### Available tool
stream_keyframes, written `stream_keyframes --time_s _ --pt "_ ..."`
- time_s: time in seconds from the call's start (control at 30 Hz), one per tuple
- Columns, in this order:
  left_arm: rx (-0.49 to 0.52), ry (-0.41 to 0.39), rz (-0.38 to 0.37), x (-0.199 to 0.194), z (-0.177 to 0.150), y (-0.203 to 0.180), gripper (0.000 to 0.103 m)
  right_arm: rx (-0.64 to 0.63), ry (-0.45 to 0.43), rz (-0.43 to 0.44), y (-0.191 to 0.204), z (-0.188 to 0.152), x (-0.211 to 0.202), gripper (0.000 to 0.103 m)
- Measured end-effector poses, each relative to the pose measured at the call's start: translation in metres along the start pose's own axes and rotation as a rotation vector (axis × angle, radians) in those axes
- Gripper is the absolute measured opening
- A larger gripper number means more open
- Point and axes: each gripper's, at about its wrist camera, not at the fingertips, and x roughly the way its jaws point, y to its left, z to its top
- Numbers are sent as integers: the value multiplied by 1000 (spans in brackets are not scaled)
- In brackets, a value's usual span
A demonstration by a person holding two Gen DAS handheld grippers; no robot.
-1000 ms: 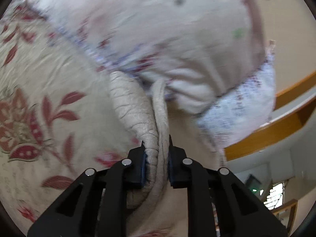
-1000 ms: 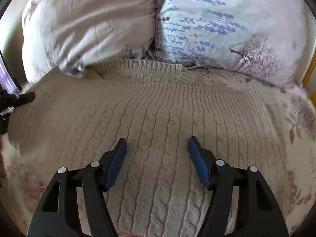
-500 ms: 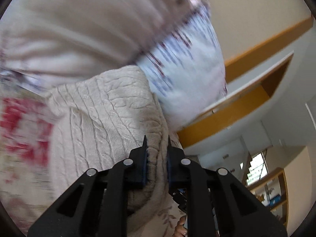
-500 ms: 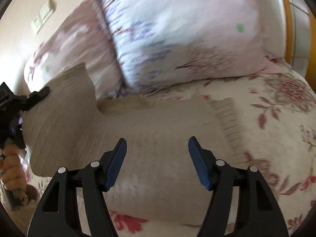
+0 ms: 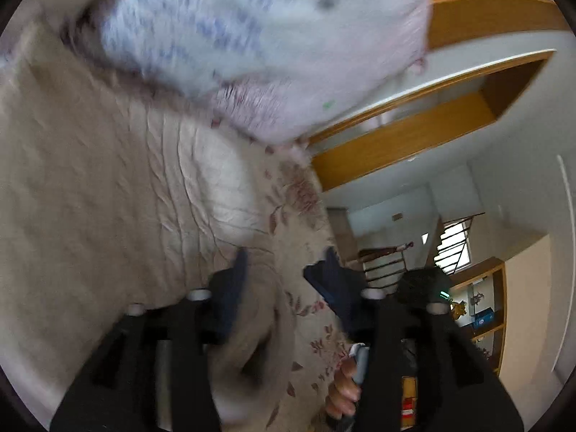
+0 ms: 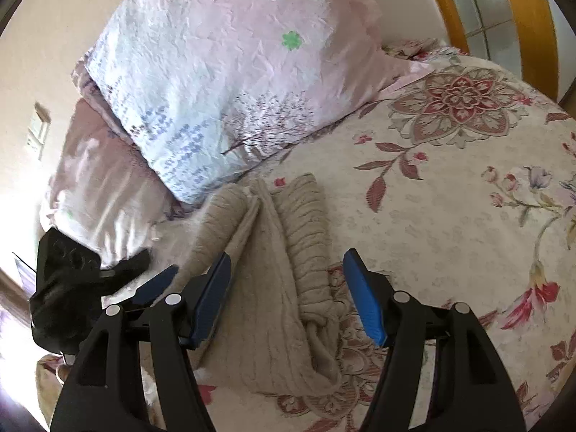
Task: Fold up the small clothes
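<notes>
Beneath our parted right gripper [image 6: 288,295] the beige sweater [image 6: 273,270] lies folded on the floral bedspread [image 6: 450,187], pillows [image 6: 223,82] beyond. Our left gripper [image 5: 284,280] hangs released above it, wooden shelving [image 5: 403,140] past it. We read no writing.

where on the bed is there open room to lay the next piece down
The widest bare stretch is the floral bedspread to the right of the beige sweater, below the pillow. It is crowded on the left, where the sweater meets the pillows and the left tool sits.
</notes>
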Motion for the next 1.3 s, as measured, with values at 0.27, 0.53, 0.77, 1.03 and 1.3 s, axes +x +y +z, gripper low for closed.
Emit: stream_keyframes --time_s 0.27,0.53,0.77,1.03,1.3 --pt "35 -218 346 -94 -13 31 62 108 225 198 15 9 42 66" --pt "-11 -168 386 -86 -17 72 64 252 352 242 12 23 93 65" --pt "60 -165 399 -65 -14 66 69 129 317 137 22 39 115 19" --pt "60 -158 363 -73 -20 67 71 -253 15 28 79 40 41 15" --pt "86 -129 344 -70 -22 53 71 -219 -37 -54 51 49 32 15"
